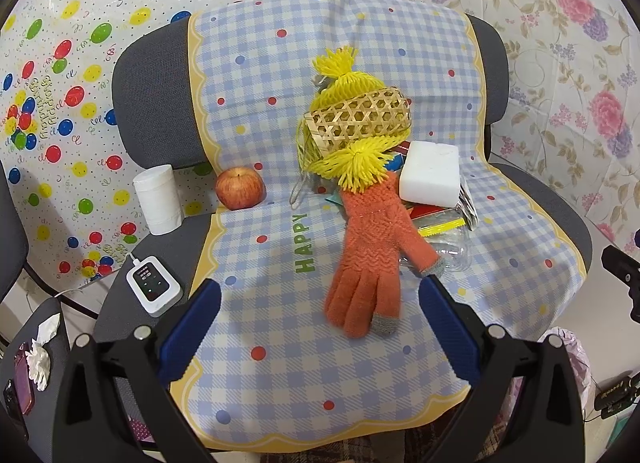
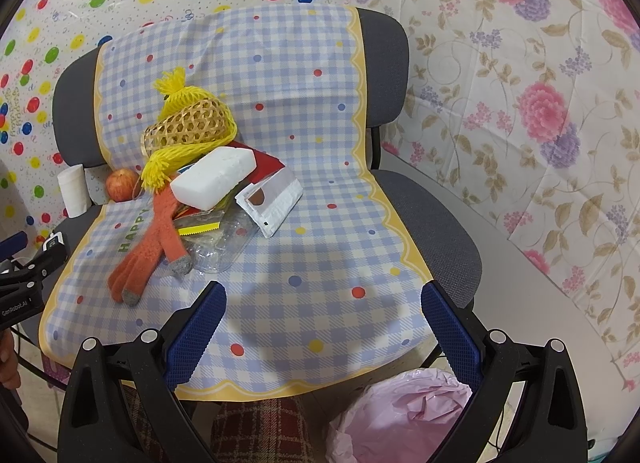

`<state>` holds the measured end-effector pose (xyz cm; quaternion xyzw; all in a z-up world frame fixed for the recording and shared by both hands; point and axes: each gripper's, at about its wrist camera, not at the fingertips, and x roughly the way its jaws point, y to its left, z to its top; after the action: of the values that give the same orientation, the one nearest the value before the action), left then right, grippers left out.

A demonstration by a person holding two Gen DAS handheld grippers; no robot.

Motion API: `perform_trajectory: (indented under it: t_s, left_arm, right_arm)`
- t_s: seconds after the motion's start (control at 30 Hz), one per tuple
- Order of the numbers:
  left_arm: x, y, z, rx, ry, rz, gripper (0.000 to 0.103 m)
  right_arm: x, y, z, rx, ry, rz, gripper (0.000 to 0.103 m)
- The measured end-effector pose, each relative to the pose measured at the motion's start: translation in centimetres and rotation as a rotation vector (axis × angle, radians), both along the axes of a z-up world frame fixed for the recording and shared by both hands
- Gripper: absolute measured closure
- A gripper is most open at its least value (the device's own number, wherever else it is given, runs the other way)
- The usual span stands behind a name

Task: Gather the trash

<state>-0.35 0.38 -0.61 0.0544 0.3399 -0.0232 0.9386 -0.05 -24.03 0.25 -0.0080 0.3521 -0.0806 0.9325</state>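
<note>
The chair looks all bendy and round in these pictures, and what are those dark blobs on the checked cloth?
Left wrist view: the fisheye lens bows the chair and darkens the corners; a soft shadow lies on the checked cloth near the open left gripper. Right wrist view: same bending, with a shadow between the open right gripper fingers.

1. A grey office chair [image 1: 152,103] draped in a blue-and-white checked cloth [image 1: 280,343] printed "HAPPY".
2. A red apple [image 1: 240,193] rests at the seat's back, beside a white tissue roll [image 1: 158,199].
3. A white handheld device [image 1: 154,285] with a cable lies on the seat's bare edge.
4. An orange knitted glove [image 1: 368,263] sprawls across the cloth.
5. Balloon-print sheeting [image 1: 80,63] and floral sheeting [image 2: 520,103] hang behind.
</note>
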Motion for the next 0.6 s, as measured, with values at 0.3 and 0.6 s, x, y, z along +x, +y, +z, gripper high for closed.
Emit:
perform_trajectory:
  t_s: [0.3, 0.6]
  left_arm:
    - [0.44, -0.11, -0.04, 0.0, 0.007, 0.004, 0.007]
    - [0.6, -0.3, -0.05, 0.002, 0.007, 0.001, 0.007]
  right_arm:
    - [-0.08, -0.17, -0.01, 0.0, 0.0, 0.001, 0.006]
    - [-0.17, -0.2, -0.08, 0.001, 0.0, 0.001, 0.006]
